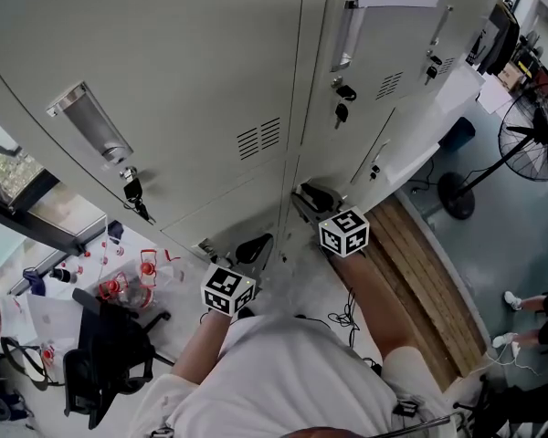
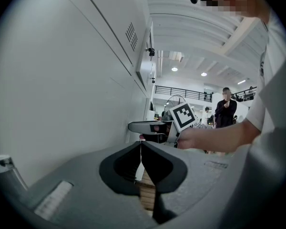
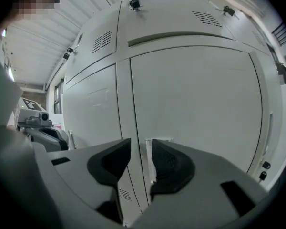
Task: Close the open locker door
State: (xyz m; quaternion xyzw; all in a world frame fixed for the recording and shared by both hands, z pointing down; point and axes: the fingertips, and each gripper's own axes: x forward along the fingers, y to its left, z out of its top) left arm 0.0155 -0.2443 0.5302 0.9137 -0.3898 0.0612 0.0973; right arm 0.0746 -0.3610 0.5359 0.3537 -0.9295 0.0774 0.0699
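Note:
Grey metal lockers (image 1: 192, 80) fill the head view, with keys (image 1: 133, 191) hanging in the locks. My right gripper (image 1: 310, 195) is low against a lower door (image 3: 190, 109). That door lies flush with its neighbours in the right gripper view. The right gripper (image 3: 139, 144) is open by a narrow gap, and a small metal handle (image 3: 150, 163) shows in that gap; I cannot tell whether it is touched. My left gripper (image 1: 254, 246) is beside it at the locker face, and in its own view the left gripper (image 2: 141, 144) is shut on nothing.
A wooden platform (image 1: 420, 263) runs along the locker base at the right. A standing fan (image 1: 530, 140) is beyond it. A black office chair (image 1: 110, 354) and bottles (image 1: 128, 286) sit at the lower left. A person (image 2: 225, 113) stands far off.

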